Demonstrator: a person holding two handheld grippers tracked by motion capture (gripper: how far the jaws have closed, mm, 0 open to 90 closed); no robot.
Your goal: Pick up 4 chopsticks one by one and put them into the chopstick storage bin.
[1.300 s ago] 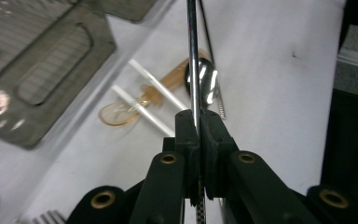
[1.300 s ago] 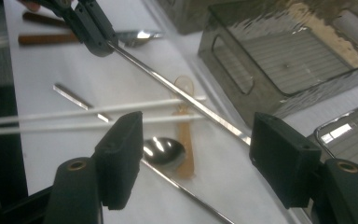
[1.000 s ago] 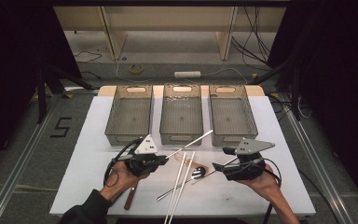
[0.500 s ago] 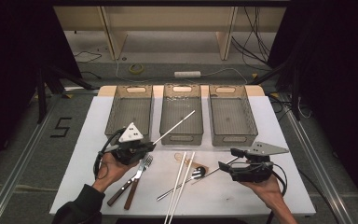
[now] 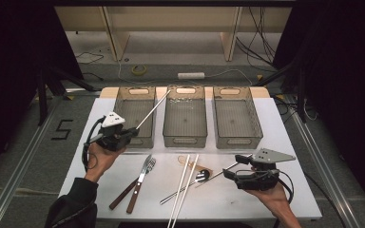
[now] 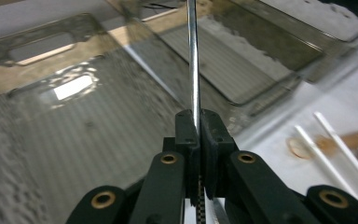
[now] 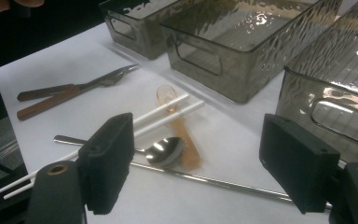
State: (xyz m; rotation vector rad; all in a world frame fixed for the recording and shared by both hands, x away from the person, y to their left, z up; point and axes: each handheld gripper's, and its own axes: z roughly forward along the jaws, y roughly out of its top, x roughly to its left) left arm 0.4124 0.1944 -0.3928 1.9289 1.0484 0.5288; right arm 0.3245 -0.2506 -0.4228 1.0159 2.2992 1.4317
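Although the high view showed the whole table point(image 5: 100, 118), your sleeve and both forearms were cut off at its bottom edge, and so were the near ends of the two white chopsticks point(image 5: 184, 187). In the left gripper view the far end of the metal chopstick point(image 6: 193, 60) ran out past the top edge, and the bins behind it were blurred. Your left gripper point(image 5: 132, 132) had its jaws pressed together on that metal chopstick point(image 5: 152, 110), which slanted up and away over the left bin point(image 5: 134, 99) toward the middle bin point(image 5: 185, 137). Your right gripper point(image 5: 228, 174) hovered low near the table's right front with its jaws wide apart; they had just been opening, and nothing was clamped between them. In the right gripper view a second metal chopstick point(image 7: 205, 179) lay on the table below the gap, its right end hidden behind one jaw. Beside it lay a metal spoon point(image 7: 165, 150), partly over an amber plastic spoon point(image 7: 182, 135).
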